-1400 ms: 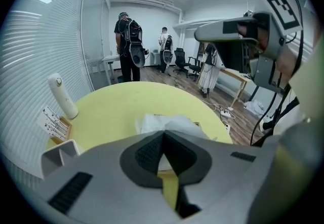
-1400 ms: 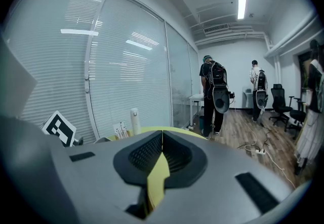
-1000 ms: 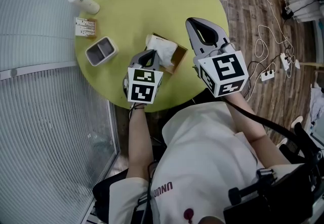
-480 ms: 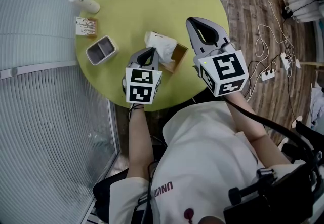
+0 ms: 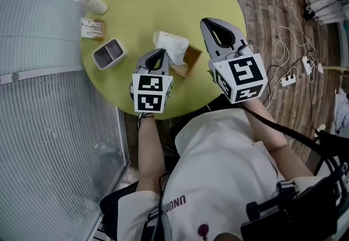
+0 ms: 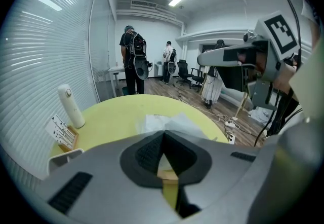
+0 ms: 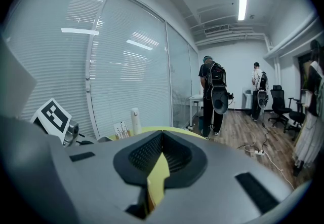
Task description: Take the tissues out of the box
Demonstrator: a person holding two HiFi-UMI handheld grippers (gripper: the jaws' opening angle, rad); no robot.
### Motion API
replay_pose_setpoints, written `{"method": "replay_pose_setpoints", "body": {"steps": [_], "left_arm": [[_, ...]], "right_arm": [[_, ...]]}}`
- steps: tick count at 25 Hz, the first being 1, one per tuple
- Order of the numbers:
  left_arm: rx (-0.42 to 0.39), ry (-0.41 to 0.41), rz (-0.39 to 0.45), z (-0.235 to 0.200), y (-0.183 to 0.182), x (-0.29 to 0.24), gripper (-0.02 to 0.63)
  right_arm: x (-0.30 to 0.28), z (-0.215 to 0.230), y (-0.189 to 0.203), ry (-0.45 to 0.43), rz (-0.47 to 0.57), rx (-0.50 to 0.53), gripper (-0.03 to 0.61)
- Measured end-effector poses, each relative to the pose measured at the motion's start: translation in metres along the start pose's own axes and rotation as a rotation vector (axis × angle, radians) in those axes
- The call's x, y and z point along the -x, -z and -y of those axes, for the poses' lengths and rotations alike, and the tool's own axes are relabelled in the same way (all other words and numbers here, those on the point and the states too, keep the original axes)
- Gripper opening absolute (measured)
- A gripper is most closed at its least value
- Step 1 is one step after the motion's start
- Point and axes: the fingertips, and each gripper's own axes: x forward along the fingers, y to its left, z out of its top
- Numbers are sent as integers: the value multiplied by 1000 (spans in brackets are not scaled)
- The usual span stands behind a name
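Head view: tissue (image 5: 170, 44) sticks further out of the box (image 5: 189, 63) than a second ago, left gripper (image 5: 158, 53) fingers pinched shut on it and lifting, so the pull's working; right gripper (image 5: 206, 24) hovers beside the box, fingers closed, empty.

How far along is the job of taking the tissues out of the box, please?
Done: nothing yet; none lies loose on the table. In hand: the left gripper is shut on a tissue that stands up out of the box; the right gripper is shut and empty. Left: pull it free, then any others.
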Motion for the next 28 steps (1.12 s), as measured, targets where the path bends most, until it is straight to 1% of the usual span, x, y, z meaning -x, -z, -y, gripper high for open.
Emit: {"method": "replay_pose_setpoints", "body": {"steps": [5, 12, 17, 22, 28], "left_arm": [[1, -13, 24, -3, -5, 3, 9], [32, -47, 95, -11, -15, 8, 9], [31, -63, 116, -13, -21, 12, 9], [41, -72, 147, -15, -27, 17, 9], [43, -77, 156, -18, -30, 19, 9]], "right_arm": [[0, 1, 0, 12, -4, 10, 18], [-1, 3, 1, 20, -17, 4, 18], [-1, 4, 2, 26, -22, 15, 18], [1, 6, 2, 52, -29, 40, 17], [0, 4, 0, 49, -27, 60, 17]]}}
